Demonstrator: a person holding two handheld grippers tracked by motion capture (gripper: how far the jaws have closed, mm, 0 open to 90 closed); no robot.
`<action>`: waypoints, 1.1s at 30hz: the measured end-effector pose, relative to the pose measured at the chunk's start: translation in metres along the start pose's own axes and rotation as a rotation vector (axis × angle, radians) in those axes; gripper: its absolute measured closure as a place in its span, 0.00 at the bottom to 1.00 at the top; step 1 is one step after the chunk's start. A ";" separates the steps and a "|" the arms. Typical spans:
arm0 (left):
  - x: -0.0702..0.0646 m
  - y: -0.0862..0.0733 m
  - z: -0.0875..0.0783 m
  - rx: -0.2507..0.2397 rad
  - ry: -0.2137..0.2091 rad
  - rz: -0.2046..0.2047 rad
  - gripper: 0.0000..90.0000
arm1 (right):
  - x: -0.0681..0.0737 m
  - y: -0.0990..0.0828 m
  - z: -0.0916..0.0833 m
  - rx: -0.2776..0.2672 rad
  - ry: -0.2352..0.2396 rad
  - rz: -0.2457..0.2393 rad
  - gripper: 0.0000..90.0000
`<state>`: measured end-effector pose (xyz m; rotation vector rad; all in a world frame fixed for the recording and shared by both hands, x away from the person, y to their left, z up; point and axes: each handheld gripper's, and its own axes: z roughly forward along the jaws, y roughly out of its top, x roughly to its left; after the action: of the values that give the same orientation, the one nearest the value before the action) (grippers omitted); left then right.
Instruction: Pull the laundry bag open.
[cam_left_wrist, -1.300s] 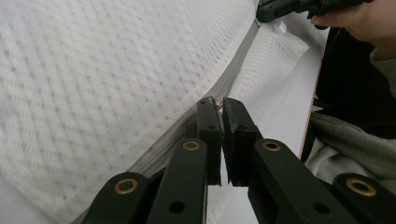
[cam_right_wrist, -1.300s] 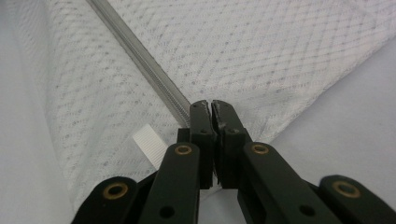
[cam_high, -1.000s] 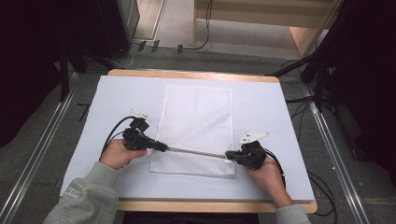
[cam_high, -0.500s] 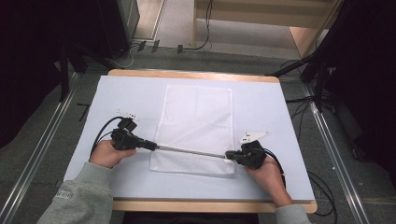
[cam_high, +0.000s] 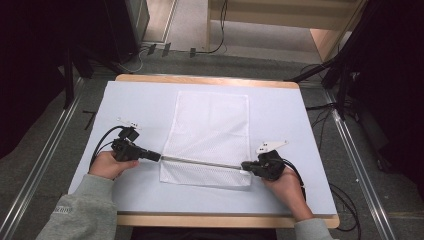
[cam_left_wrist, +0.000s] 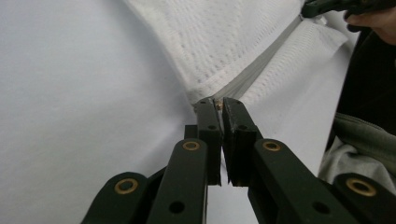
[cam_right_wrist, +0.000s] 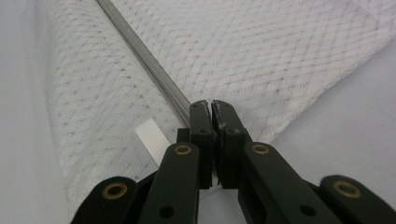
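The left hand-held gripper has slid away from the right hand-held gripper, pinching the zipper pull of the white mesh bag. The right one pinches the bag's other end. The zipper between them looks almost fully run.

We saw a white mesh bag with a diamond weave and a grey zipper running away from our black jaws. Beside them lay a white ribbed tag on the pale blue table.
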<state>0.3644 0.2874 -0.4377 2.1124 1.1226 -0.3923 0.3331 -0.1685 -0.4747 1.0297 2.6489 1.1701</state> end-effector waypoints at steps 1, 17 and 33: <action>0.001 -0.001 0.000 -0.001 -0.004 -0.003 0.97 | 0.000 0.000 0.000 0.001 0.000 0.000 0.99; -0.002 -0.004 0.006 0.032 0.046 -0.002 0.97 | 0.000 0.002 0.000 0.014 0.004 0.005 0.97; -0.012 -0.021 0.006 0.015 0.053 0.025 0.95 | -0.002 0.007 0.001 0.030 0.018 -0.015 0.94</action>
<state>0.3406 0.2835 -0.4446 2.1591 1.1258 -0.3354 0.3387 -0.1654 -0.4711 1.0075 2.6909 1.1457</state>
